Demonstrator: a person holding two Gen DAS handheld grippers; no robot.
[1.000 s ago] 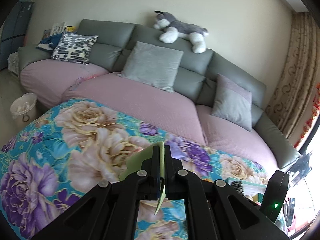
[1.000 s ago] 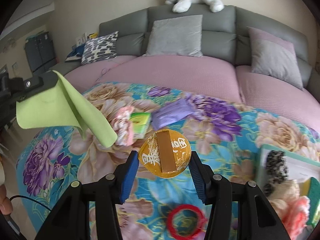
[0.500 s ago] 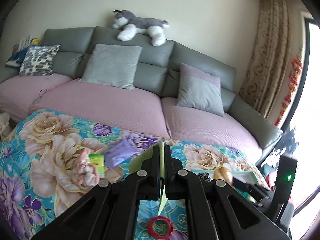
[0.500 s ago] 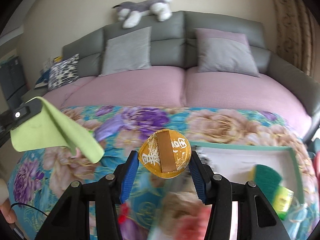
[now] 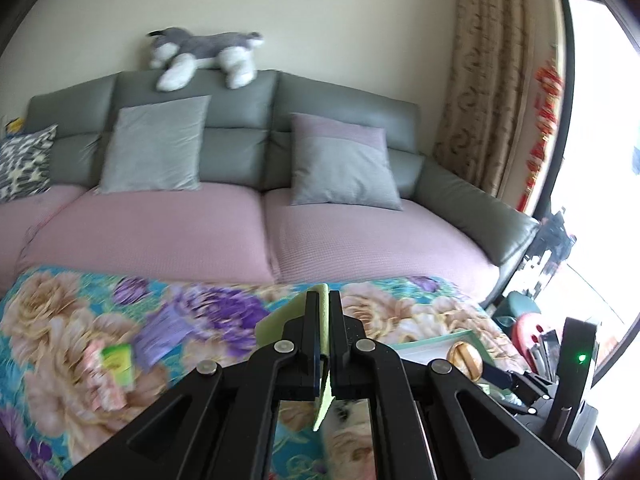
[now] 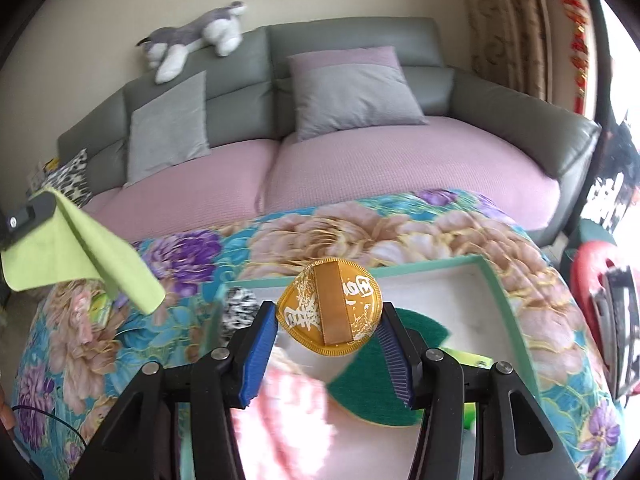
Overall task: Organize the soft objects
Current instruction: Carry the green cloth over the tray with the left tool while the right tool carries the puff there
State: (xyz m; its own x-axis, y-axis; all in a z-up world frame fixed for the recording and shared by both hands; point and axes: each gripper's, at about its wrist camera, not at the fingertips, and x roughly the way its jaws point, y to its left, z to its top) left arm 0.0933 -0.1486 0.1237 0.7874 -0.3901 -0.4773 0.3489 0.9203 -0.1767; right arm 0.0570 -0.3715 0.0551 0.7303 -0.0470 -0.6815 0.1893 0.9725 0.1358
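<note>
Both hand-held grippers moved over tray (image 6: 494, 276): left (image 5: 323, 312) clamps one cloth (image 6: 80, 256), right (image 6: 326, 334) one disc (image 6: 330, 306).

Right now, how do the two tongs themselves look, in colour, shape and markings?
Both are black plastic with silver round screw heads on angular linkage arms with triangular cut-outs. The right tongs have blue ribbed pads on the fingers. The left tongs have narrow black fingers. In the left view, the right unit's body shows a small green light.

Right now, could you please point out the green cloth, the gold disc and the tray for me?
green cloth (image 6: 48, 256), right wrist view, its flat hanging panel.
gold disc (image 6: 330, 308), right wrist view, its brown centre strip.
tray (image 6: 436, 266), right wrist view, its far teal rim.
</note>
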